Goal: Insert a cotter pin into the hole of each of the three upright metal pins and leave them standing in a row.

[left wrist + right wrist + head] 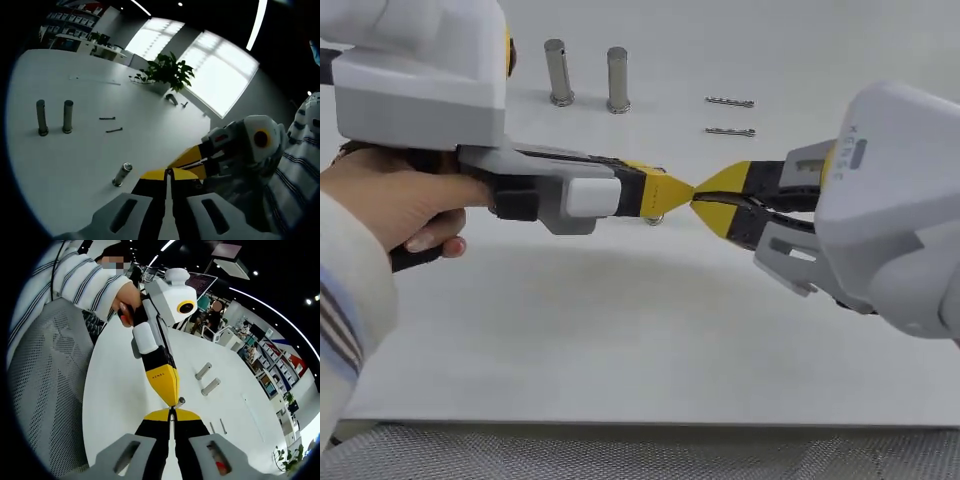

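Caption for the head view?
Tip to tip: left hand-held gripper and right hand-held gripper; two metal pins, two cotter pins behind.

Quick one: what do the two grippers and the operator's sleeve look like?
Matching pair: left gripper and right gripper have white and grey housings, black mid-sections, yellow wedge-shaped jaw tips, small lettering on the casing. The sleeve is pale with dark stripes.
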Demonstrator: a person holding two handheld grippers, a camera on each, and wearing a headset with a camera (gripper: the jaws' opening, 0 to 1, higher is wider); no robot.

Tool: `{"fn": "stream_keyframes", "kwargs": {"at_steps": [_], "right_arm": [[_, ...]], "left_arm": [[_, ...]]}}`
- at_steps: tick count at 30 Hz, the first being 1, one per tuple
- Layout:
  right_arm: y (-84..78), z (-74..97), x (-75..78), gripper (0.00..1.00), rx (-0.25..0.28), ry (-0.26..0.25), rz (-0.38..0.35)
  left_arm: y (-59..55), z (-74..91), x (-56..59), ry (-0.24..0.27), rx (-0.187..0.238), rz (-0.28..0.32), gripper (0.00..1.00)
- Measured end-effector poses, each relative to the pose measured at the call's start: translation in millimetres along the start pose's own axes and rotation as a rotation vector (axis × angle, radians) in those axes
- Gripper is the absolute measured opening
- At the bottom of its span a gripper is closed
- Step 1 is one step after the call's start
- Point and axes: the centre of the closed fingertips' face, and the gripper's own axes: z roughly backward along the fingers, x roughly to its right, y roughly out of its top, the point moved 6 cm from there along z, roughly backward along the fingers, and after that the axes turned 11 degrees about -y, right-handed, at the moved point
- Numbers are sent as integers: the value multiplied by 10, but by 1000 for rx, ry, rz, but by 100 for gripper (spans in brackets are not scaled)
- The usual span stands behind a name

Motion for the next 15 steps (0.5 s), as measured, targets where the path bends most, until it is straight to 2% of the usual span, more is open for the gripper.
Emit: {"fn": "stream_keyframes", "kwargs": {"at_steps": [4,8,11,15], "right_arm": [[-7,-15,3,0,-4,15,-54],[-18,-20,3,0,-9,22,-64],[-36,-28,7,11,-18,27,-76],[-85,-32,15,12,-42,51,-115]], "left_arm": [[-13,6,-13,1,-7,7,0],[-23,6,-15,-3,-13,-2,0],[-30,6,-6,-3,-18,-16,0],[-21,18,5,-3,-19,-44,0]]}}
